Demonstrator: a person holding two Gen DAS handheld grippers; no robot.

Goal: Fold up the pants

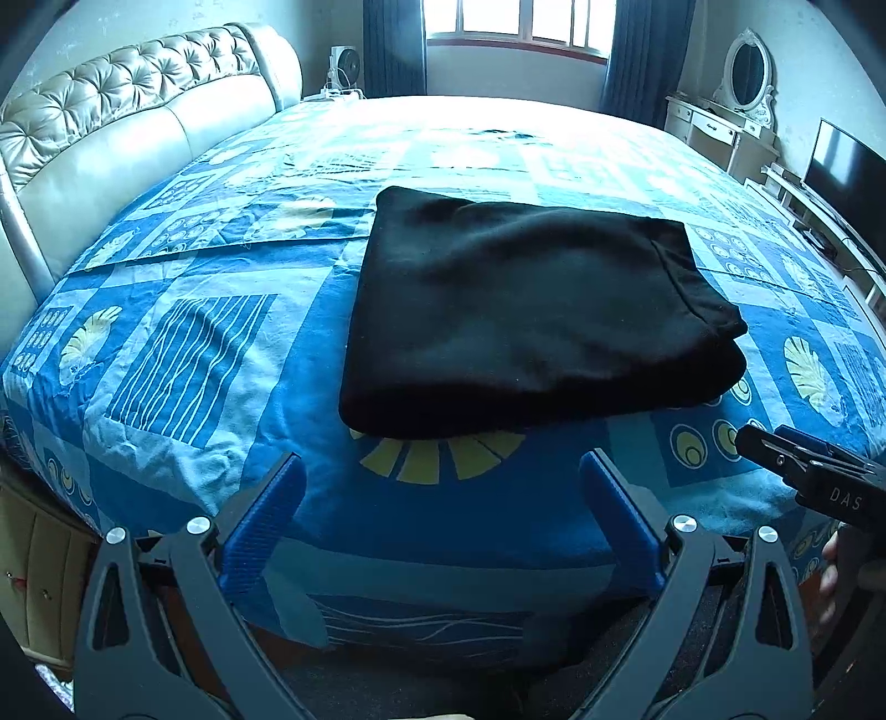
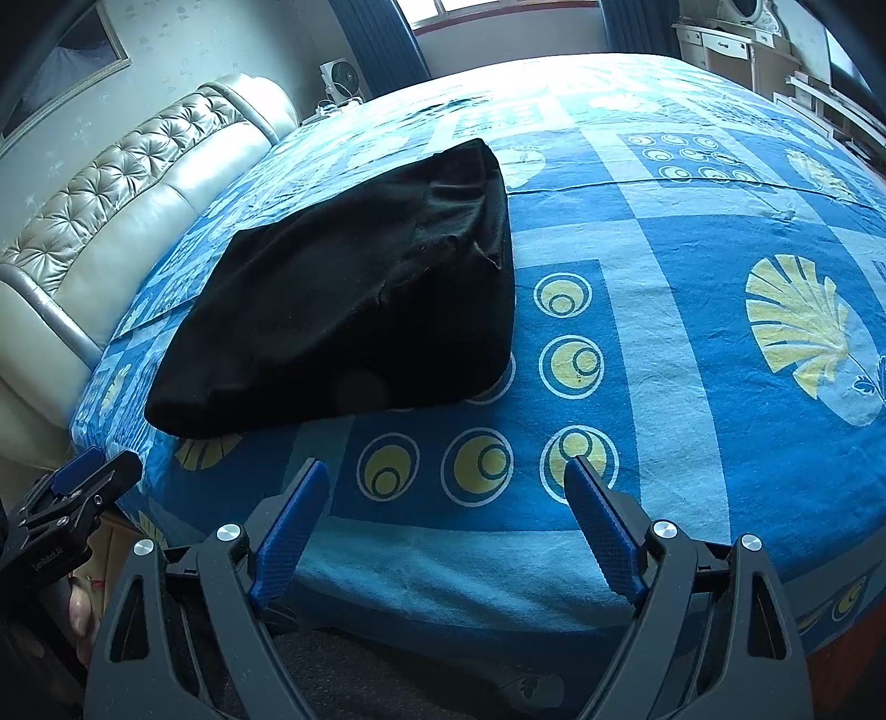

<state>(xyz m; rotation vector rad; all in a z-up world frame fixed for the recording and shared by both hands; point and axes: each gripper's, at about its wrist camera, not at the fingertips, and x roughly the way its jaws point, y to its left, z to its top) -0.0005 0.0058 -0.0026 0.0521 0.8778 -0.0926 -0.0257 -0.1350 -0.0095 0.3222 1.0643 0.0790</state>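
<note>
Lying folded into a thick, roughly rectangular bundle, the black pants (image 1: 531, 310) rested on the blue patterned bedspread (image 1: 210, 354) near the front edge of the bed, with several layers stacked at the right-hand side, where a hemmed edge showed on top. Both grippers hung short of the bundle and touched nothing. The left gripper (image 1: 440, 476) had its blue-padded fingers (image 1: 277, 498) spread wide apart over the bedspread just in front of the pants, with only cloth pattern visible between them. The right gripper (image 2: 446, 479) stood equally wide, its fingers (image 2: 601, 515) framing a row of yellow circle motifs to the right of the bundle's near corner, empty as well. Each gripper appeared at the edge of the other's view: the right one at the lower right of the left wrist view, the left one at the lower left of the right wrist view, where part of a hand (image 2: 83, 609) could be made out beneath it. Behind the bed stood a pale tufted headboard (image 1: 111, 111) on the left, a window (image 1: 520, 22) with dark blue curtains at the far wall, a white dressing table with an oval mirror (image 1: 747, 69), and a dark television screen (image 1: 841, 160) at the right.
</note>
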